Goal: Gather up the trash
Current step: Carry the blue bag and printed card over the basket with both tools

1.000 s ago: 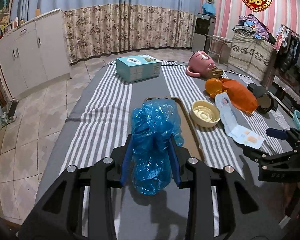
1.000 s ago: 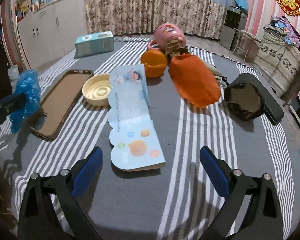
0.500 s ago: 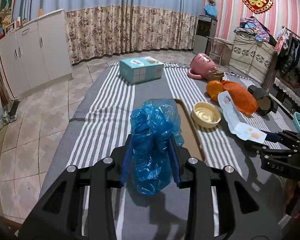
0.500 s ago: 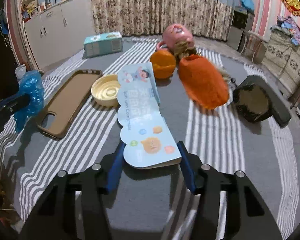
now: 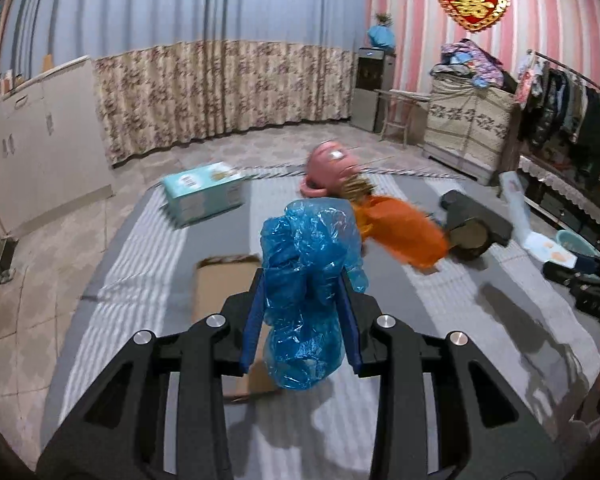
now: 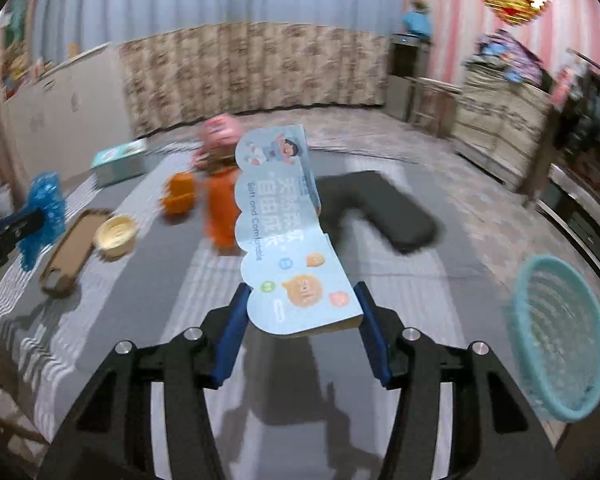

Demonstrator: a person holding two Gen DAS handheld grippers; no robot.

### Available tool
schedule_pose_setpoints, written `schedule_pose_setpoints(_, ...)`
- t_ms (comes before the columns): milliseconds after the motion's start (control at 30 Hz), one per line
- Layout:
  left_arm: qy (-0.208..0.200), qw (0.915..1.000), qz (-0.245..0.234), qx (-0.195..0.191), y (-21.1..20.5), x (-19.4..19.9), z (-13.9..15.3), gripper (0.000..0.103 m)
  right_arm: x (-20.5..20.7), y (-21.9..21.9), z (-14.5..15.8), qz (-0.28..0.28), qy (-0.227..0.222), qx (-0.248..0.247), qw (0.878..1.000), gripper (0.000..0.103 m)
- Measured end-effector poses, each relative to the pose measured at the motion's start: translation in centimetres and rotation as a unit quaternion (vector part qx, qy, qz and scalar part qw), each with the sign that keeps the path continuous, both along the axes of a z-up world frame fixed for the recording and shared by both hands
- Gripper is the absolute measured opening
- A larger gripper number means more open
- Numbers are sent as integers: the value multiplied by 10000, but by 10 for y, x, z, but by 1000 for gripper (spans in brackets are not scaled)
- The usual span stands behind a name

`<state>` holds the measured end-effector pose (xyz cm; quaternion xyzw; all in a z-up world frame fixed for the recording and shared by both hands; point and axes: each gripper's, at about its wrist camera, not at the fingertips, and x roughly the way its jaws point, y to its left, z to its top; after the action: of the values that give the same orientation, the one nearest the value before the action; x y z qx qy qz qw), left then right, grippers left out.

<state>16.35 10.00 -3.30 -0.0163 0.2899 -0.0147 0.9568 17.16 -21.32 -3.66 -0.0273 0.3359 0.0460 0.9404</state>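
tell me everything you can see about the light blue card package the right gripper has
The light blue card package is a long, flat piece of printed cardboard with a scalloped left edge. It shows a cartoon child at the far end, the words "Soft and Comfortable", Chinese lettering and small animal icons near the bottom. Its brown cardboard edge shows at the near end. The right gripper clamps that near end between its blue pads, holding it lifted off the striped cloth and tilted up and away from the camera.

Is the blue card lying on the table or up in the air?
In the air: the blue card sits clamped in the right gripper.
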Motion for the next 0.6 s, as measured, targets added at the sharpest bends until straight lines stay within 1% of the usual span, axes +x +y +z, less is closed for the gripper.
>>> schedule_pose_setpoints(133, -44, 9996, -281, -49, -39, 12, 4, 33, -5, -60, 9, -555, -81, 23, 9984, 52)
schedule_pose_setpoints(300, -138, 9979, -637, -41, -88, 20, 10, 33, -8, -136, 14, -1261, -168, 147, 9918, 52)
schedule_pose_setpoints(367, -201, 9963, -831, 23, -113, 22, 13, 33, -10, -164, 14, -1489, -193, 256, 9883, 52)
schedule_pose_setpoints(467, -261, 9940, -1054, 119, -145, 25, 17, 33, -12, -191, 10, -1740, -217, 222, 9843, 52)
schedule_pose_setpoints(500, -274, 9935, -1099, 129, -155, 25, 19, 33, -14, -205, 9, -1854, -224, 243, 9821, 52)
schedule_pose_setpoints(600, -322, 9906, -1319, 145, -188, 29, 21, 33, -18, -229, 4, -2073, -231, 344, 9774, 52)
